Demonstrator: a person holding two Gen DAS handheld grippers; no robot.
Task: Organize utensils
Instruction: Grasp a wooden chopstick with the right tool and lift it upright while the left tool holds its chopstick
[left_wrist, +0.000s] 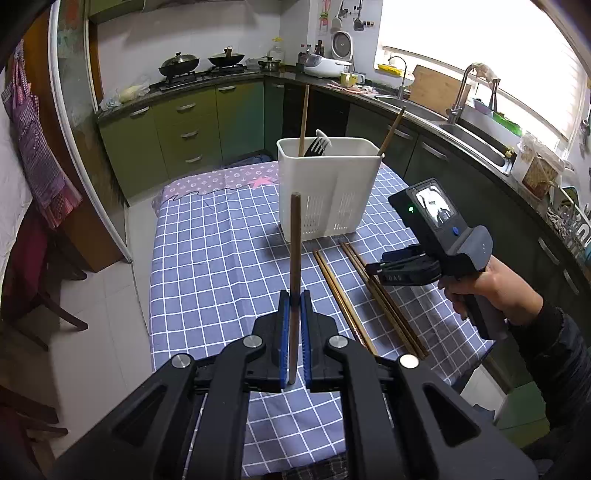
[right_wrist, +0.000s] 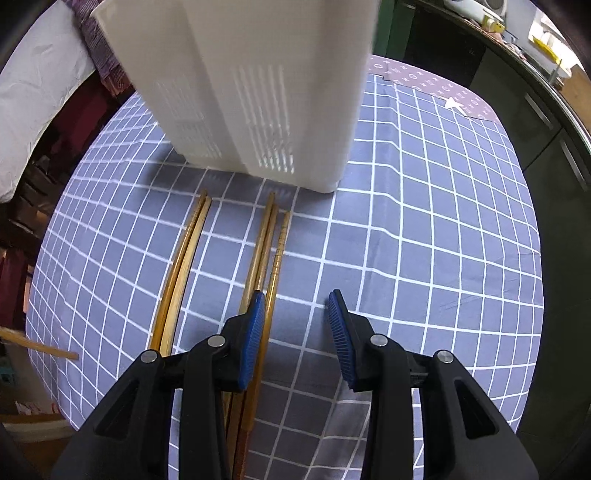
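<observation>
Left gripper (left_wrist: 295, 301) clamped on one brown wooden chopstick (left_wrist: 294, 258), held upright above the blue checked tablecloth (left_wrist: 207, 258). Right gripper (right_wrist: 297, 332) spread apart, empty, low over five loose wooden chopsticks (right_wrist: 275, 251) lying just before the white slotted plastic utensil holder (left_wrist: 328, 188) near the cloth's far edge.

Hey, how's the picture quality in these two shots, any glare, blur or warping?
Left wrist view: the bright window is blown out white, and the dark kitchen countertop bows with fisheye distortion. Right wrist view: the white plastic utensil holder looks slightly blurred, the blue checked tablecloth bulges, and the brown wooden chopsticks look curved.
</observation>
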